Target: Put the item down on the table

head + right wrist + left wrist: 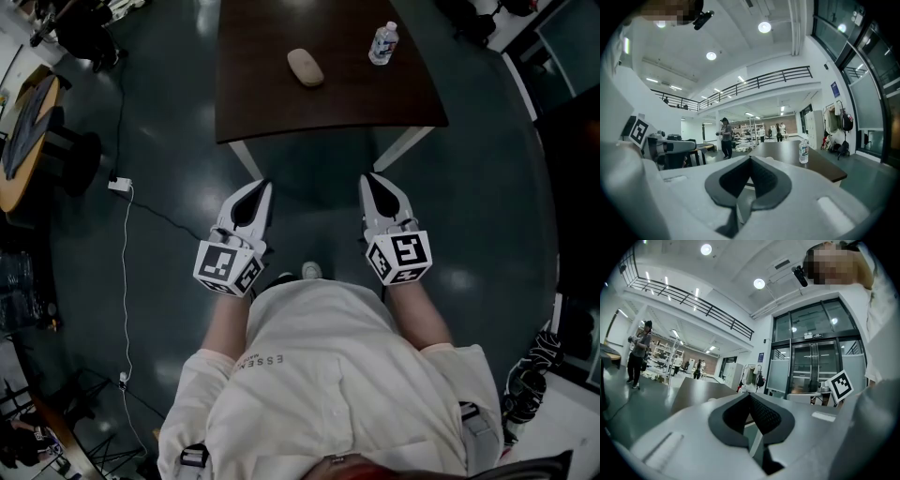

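Left tongs (266,187): clenched, tips meeting, nothing between the pads; the left gripper view confirms this. They point forward toward the worktop's near edge and stop short of it. A marker cube (228,266) sits at the rear.

Right tongs (369,179): clenched and empty, pads pressed tip to tip in the right gripper view. They lie parallel to the left tongs and apart from them, and also stop short of the worktop. A marker cube (399,256) sits at the rear.

Worktop (281,103): dark brown, on pale legs, directly ahead of both tongs.

Beige oval item (306,67): lies flat on the worktop, well ahead of both tongs and between their two lines of aim. No tongs touch it.

Water bottle (383,43): clear, upright, white cap. It stands on the worktop beyond the right tongs, farther off than the beige oval item and to that item's right. It also shows ahead and right of the jaws in the right gripper view.

Floor (169,112): dark and glossy, beneath both tongs.

Cable (125,272) with white adaptor (119,185): on the floor, well out to the left of the left tongs.

Round wooden table (23,141): far left of the left tongs.

Bystander (725,137): stands far off, ahead and left of the right tongs.
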The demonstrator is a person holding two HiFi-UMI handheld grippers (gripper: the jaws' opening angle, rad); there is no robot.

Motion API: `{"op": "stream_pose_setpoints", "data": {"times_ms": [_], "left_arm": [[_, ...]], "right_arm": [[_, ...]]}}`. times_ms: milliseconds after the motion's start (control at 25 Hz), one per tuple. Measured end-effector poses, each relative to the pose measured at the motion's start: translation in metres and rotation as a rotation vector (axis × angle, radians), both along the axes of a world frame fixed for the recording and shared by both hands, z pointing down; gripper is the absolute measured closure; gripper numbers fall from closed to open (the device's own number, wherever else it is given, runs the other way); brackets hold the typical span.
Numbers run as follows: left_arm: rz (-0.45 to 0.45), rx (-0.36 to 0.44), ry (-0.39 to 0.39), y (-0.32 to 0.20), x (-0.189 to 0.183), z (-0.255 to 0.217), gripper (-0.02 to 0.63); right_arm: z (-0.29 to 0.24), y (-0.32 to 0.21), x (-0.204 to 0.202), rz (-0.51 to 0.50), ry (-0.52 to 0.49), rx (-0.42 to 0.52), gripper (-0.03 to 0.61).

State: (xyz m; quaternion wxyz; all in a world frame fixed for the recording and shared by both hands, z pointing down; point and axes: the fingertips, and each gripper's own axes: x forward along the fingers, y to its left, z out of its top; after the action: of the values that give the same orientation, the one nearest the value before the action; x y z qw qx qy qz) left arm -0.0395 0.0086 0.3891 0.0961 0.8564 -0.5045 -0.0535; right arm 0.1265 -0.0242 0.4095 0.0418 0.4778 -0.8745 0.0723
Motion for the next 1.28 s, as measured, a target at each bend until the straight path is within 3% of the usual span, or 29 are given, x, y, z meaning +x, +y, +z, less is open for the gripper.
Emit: {"op": "stream_pose_setpoints", "data": {"times_ms": [400,1280], "left_arm": [[0.019,0.004,-0.008,0.025,-0.001,-0.001,0.601],[0.007,0.003,-0.016,0.032,0.006,0.003,0.601]], "right_arm": [[0.002,0.028,-0.006,-0.01,0.0,-0.004,0.591],[0.006,0.031,0.001,-0.017,0.004,-0.015,0.589]]}}
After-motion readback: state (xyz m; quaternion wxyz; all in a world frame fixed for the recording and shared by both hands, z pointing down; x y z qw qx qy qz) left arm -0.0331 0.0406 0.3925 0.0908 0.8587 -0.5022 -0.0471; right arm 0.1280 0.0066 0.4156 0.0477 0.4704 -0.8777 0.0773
